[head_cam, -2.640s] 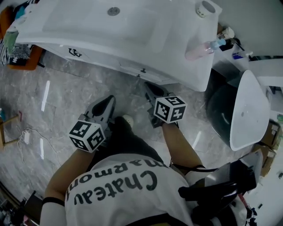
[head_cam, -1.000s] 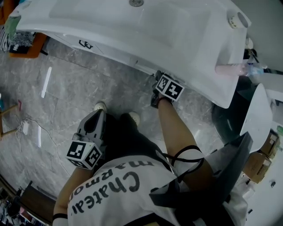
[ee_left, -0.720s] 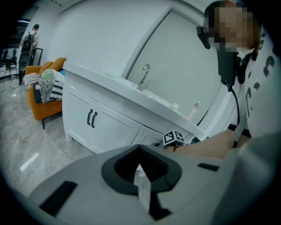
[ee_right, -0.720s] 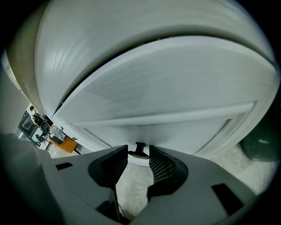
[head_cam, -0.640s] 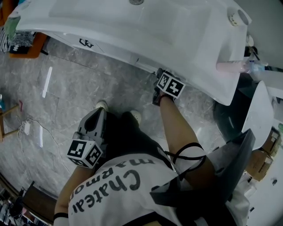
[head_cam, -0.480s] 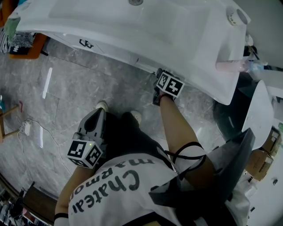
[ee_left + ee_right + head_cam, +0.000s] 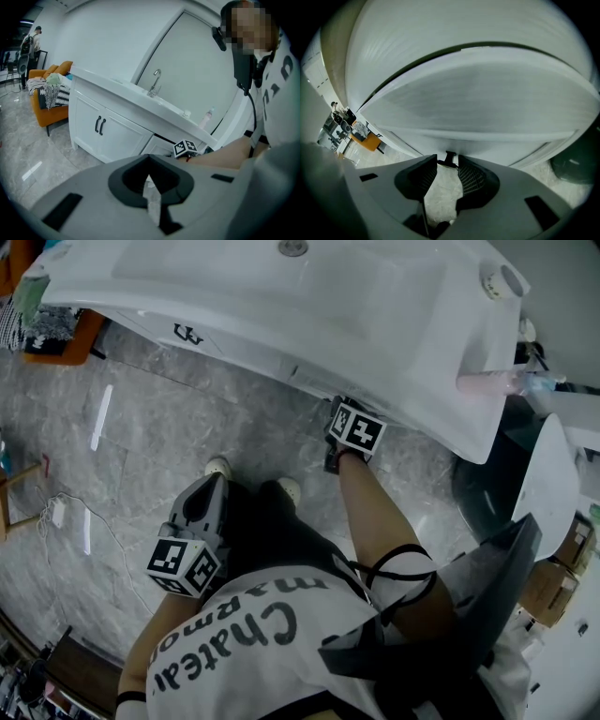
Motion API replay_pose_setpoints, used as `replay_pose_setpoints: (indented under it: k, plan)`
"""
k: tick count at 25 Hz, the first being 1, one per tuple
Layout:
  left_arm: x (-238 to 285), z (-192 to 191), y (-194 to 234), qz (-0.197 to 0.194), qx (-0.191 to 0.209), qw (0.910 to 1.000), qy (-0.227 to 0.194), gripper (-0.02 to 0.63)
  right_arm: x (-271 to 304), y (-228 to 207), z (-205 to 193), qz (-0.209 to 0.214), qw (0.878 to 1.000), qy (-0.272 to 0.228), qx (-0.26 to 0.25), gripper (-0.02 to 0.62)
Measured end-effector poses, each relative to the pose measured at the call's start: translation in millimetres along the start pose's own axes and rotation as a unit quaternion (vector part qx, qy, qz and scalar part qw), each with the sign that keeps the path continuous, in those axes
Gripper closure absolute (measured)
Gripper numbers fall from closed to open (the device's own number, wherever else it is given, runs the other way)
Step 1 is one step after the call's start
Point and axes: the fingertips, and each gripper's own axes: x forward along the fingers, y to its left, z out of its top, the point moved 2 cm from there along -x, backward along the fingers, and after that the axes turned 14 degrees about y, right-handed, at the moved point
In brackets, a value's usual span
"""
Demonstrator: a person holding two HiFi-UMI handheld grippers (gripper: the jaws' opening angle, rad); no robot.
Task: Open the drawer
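- White drawer [image 7: 478, 112] is seen under the sink surface [image 7: 375, 306], upper middle of the head view.
- Right tongs [image 7: 447, 165] have just been closing, unclenched, the black handle [image 7: 450, 158] set between the tips.
- Left tongs [image 7: 149, 180] are held together, empty, lower left.
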Motion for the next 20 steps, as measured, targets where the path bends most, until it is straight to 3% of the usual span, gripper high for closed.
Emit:
replay_pose_setpoints:
  k: [5, 20]
  plan:
    - [2.1, 1.7, -8.0, -0.012, 0.007, 0.9999, 0.005, 0.598, -2.0, 6.1, -19.1, -0.005, 0.999, 0.030, -0.041, 0.453]
    - [-9.5, -3.2, -19.6, -0.028, 0.020, 0.9994, 0.009, 0.598, -11.0, 16.1, -61.3, -0.002, 0.994, 0.085, -0.068, 0.456]
